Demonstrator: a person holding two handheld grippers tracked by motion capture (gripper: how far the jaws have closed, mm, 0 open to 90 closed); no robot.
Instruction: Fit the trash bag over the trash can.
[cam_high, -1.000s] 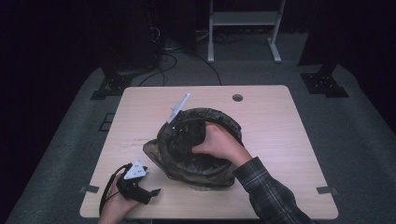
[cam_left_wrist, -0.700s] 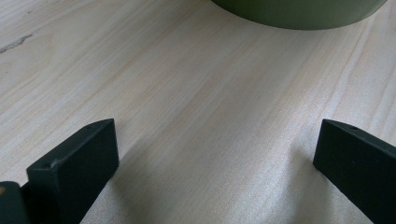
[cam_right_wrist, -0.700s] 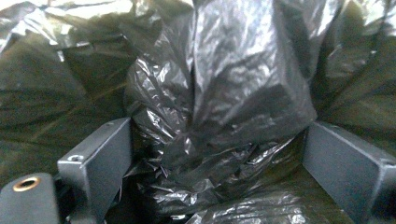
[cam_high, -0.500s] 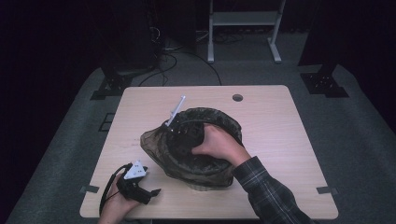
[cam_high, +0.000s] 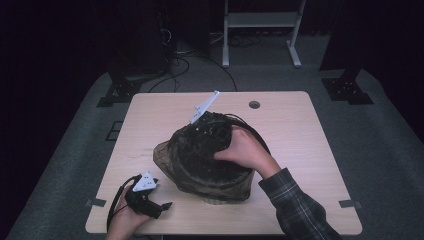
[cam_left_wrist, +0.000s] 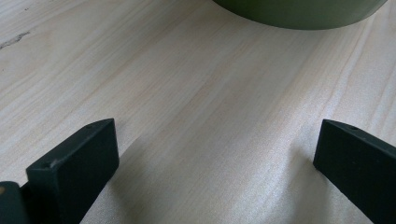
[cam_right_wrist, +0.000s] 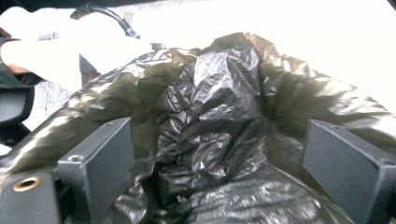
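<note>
My right claw (cam_right_wrist: 215, 154) stands open, jaws wide, pressed down into the black bag (cam_high: 210, 160) lining the bin (cam_left_wrist: 299, 11) — lining looks partly seated; tucking remains. Left claw (cam_left_wrist: 210, 158) idles open beside it.

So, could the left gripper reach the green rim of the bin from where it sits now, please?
Probably yes: the left gripper rests open on bare table, with nothing between its jaws and the bin just ahead. The black bag drapes over the top.
</note>
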